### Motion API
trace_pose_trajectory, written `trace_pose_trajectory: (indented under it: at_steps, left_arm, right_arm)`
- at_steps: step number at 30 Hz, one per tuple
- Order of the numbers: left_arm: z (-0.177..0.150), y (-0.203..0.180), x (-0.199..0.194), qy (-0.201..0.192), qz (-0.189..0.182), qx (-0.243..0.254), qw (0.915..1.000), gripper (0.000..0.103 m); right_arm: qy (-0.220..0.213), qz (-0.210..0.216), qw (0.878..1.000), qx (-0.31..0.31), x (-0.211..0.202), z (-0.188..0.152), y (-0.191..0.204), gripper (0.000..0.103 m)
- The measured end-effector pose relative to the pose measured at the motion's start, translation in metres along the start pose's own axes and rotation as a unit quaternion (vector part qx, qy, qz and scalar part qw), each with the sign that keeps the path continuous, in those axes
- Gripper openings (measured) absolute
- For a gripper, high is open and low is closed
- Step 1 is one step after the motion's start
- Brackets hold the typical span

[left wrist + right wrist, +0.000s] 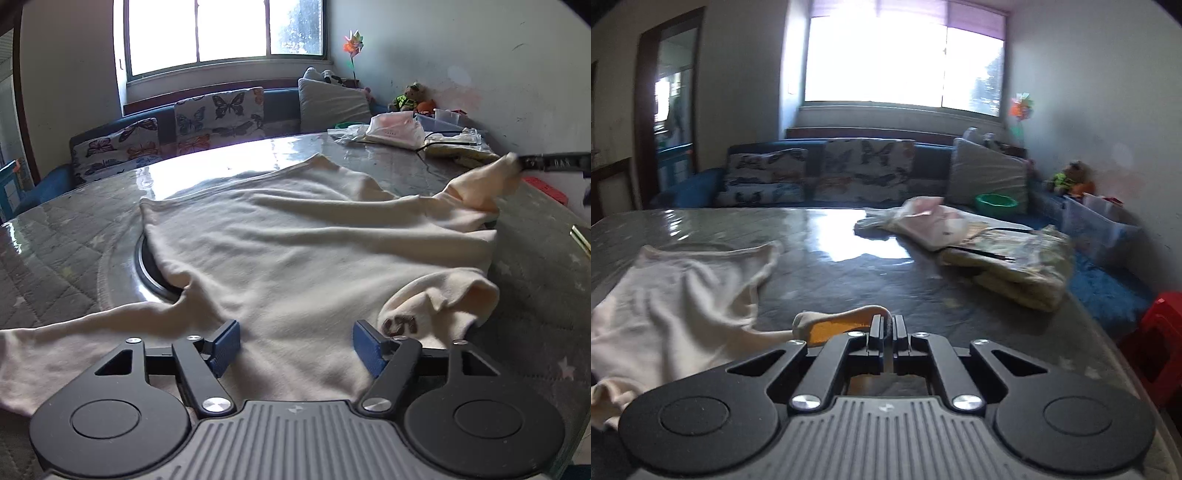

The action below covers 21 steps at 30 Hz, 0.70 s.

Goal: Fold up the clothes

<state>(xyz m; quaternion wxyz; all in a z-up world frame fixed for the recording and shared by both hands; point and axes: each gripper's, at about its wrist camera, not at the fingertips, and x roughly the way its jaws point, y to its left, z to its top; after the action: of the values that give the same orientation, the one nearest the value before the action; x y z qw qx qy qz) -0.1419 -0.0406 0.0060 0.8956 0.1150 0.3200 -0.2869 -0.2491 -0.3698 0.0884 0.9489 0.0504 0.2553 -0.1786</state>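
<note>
Cream shirt (295,258) lies spread on the table (92,229), covering most of a round dark inset (147,266) in the tabletop. Its long axis runs across the left wrist view, from one sleeve (55,354) trailing off past the left gripper to the other sleeve (476,184) drawn out toward the wall side. The hem edge lies on the window side of the shirt; the neck opening (439,302), with dark lettering beside it, faces the left gripper.

Left gripper (295,347): blue pads spread wide, hovering just over the near edge of the shirt, nothing between them.

Right gripper (887,326): jaws pressed together, pinching the cuff of the wall-side sleeve (842,323), which is lifted clear of the table; the same gripper shows in the left wrist view at (524,162), blurred.

Beyond the shirt, toward the window: a folded pale pink garment (931,221), a yellowish bundle in clear wrapping (1015,262) with a black cable across it. A clear plastic bin (1097,225) sits against the wall.
</note>
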Motion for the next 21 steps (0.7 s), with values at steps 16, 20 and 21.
trace_pose_trajectory:
  at_steps: [16, 20, 21]
  left_arm:
    - [-0.013, 0.122, -0.043, -0.027, 0.24, -0.154, 0.9582, 0.08]
    - [-0.019, 0.146, -0.042, -0.014, 0.271, -0.169, 0.9474, 0.081]
    - [-0.02, 0.15, -0.04, -0.011, 0.273, -0.173, 0.9464, 0.082]
  right_arm:
    - [0.063, 0.038, 0.997, -0.038, 0.051, -0.03, 0.009, 0.042]
    - [0.084, 0.045, 0.995, -0.03, 0.062, -0.038, 0.018, 0.053]
    - [0.086, 0.044, 0.995, -0.032, 0.063, -0.038, 0.02, 0.055]
